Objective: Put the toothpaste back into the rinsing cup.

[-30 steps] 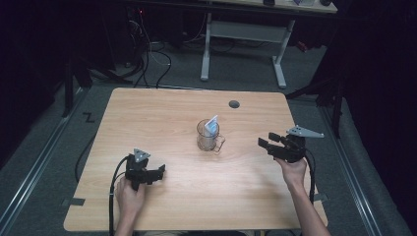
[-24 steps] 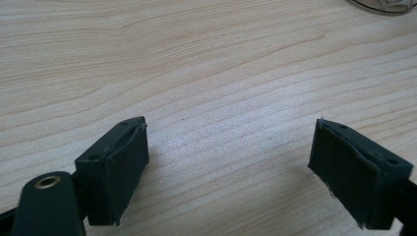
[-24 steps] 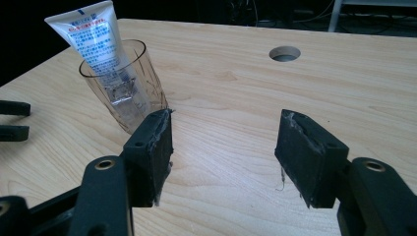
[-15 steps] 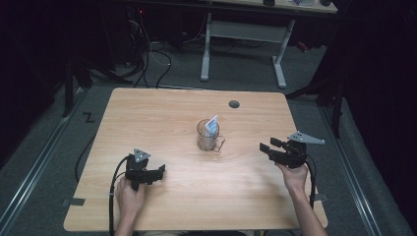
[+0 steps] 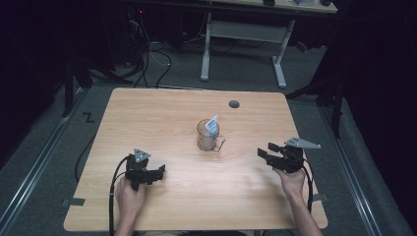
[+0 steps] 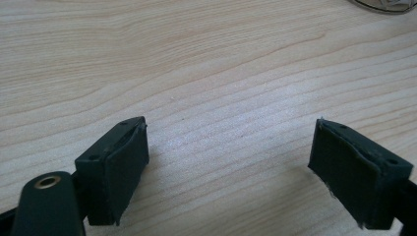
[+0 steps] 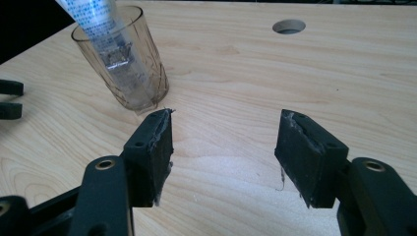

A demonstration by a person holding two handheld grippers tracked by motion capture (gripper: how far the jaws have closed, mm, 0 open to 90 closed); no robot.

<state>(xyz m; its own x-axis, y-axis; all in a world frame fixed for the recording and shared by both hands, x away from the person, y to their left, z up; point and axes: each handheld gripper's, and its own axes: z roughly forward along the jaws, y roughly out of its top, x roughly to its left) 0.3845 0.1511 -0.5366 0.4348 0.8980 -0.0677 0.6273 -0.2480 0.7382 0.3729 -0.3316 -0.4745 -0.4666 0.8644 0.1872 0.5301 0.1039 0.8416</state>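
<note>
A clear glass mug (image 5: 208,137) (image 7: 123,69) stands mid-table, and a white and blue tube (image 5: 212,125) (image 7: 101,19) leans inside it. My left gripper (image 5: 158,173) (image 6: 228,162) rests low on the table at the near left, open, with bare wood between its pads. The edge of the mug (image 6: 383,5) just enters the top right of the left gripper view. My right gripper (image 5: 263,153) (image 7: 223,147) hovers at the near right, pointing toward the mug, open and holding nothing. The mug lies beyond its left pad, apart from it.
The wooden table (image 5: 162,113) has a round cable hole (image 5: 234,104) (image 7: 288,26) at the far right of centre. Cables trail from both grippers off the near edge. A white desk frame (image 5: 241,34) stands on the floor beyond the table. The other gripper's jaws show at the left edge of the right gripper view.
My right gripper has sunk a little and drifted slightly toward the near edge. The left gripper, mug and tube stay where they were.
</note>
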